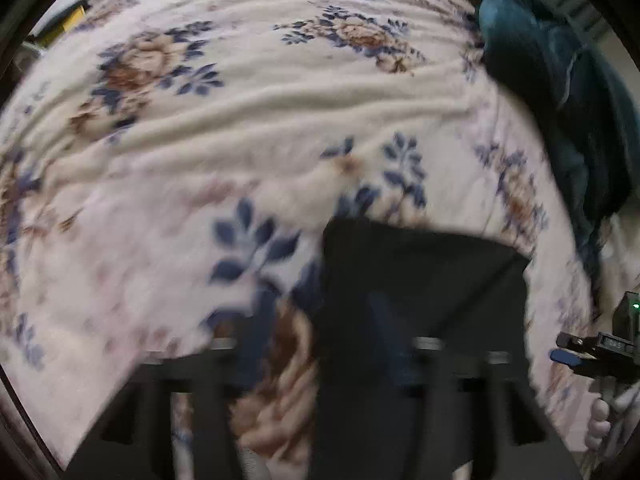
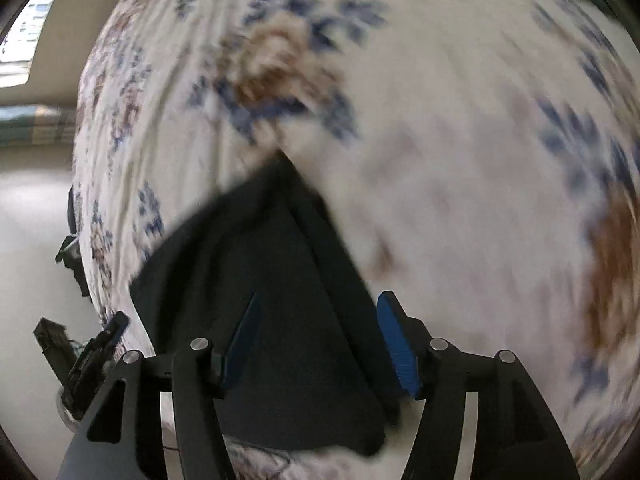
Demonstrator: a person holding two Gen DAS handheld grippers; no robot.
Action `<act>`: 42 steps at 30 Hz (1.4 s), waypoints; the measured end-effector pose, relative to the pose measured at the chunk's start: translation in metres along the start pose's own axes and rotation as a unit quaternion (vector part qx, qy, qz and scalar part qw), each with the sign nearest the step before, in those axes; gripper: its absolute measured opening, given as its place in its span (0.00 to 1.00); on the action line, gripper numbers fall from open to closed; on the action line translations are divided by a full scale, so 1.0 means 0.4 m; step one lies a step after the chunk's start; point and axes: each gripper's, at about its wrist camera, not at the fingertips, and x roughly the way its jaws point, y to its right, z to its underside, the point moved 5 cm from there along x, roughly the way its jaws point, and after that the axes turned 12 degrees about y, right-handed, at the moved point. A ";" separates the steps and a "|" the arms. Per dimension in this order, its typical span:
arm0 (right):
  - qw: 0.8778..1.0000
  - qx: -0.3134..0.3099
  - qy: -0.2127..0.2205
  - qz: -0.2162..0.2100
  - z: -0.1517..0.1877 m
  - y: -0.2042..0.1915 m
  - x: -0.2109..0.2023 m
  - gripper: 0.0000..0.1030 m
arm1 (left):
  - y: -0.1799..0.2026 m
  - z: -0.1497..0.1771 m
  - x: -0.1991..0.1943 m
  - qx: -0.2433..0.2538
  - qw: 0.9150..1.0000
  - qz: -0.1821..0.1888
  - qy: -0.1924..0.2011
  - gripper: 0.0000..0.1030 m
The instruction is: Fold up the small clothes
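A small black garment (image 2: 256, 264) lies on a white floral blanket (image 2: 440, 160) near the bed's front edge. In the right wrist view my right gripper (image 2: 318, 312) is open, its blue fingers (image 2: 396, 340) apart over the garment's near part. In the left wrist view the black garment (image 1: 420, 280) fills the lower middle and covers my left gripper (image 1: 320, 360); its fingers are blurred and partly hidden, so I cannot tell their state. The right gripper's blue tip (image 1: 564, 357) shows at the far right edge, held by a hand.
A dark teal garment (image 1: 560, 92) lies heaped at the blanket's upper right in the left wrist view. The bed's edge and pale floor (image 2: 36, 220) show at the left of the right wrist view. Both views are motion-blurred.
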 end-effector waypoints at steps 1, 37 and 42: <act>1.000 0.011 -0.007 0.007 0.035 0.022 -0.001 0.61 | -0.003 0.023 -0.011 0.001 1.000 -0.008 -0.002 0.83; 0.999 -0.001 0.027 -0.039 -0.124 -0.047 0.182 0.52 | 0.021 -0.096 0.262 -0.030 0.997 0.008 -0.067 0.86; 0.997 -0.007 0.050 -0.061 -0.182 -0.103 0.210 0.05 | 0.028 -0.089 0.261 -0.019 0.998 0.010 -0.066 0.86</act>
